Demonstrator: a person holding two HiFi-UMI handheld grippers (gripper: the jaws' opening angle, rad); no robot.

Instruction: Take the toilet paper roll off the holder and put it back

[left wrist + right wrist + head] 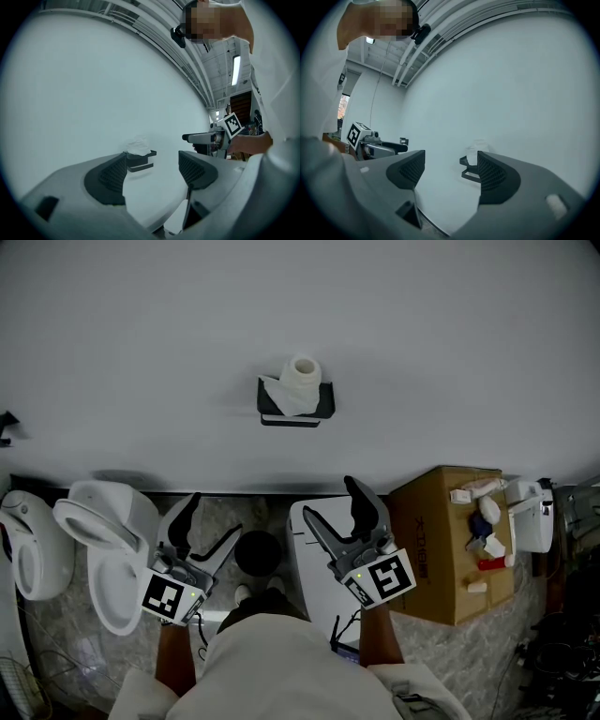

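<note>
Here the white wall [141, 334] fills most of the view. The left gripper [216, 514] and the right gripper [328, 496] point at it from well short, jaws spread and empty. The black holder [292, 419] on the wall carries the paper roll [302, 376], with a loose tail drooping. Pinching only that tail would likely unspool paper instead of lifting the roll, and a hard squeeze could crush it.

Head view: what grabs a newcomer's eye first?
The white toilet paper roll on its black holder, alone on the bare wall at centre top. Below it, the left gripper and right gripper point toward it, both open and empty, with a white toilet at lower left.
</note>
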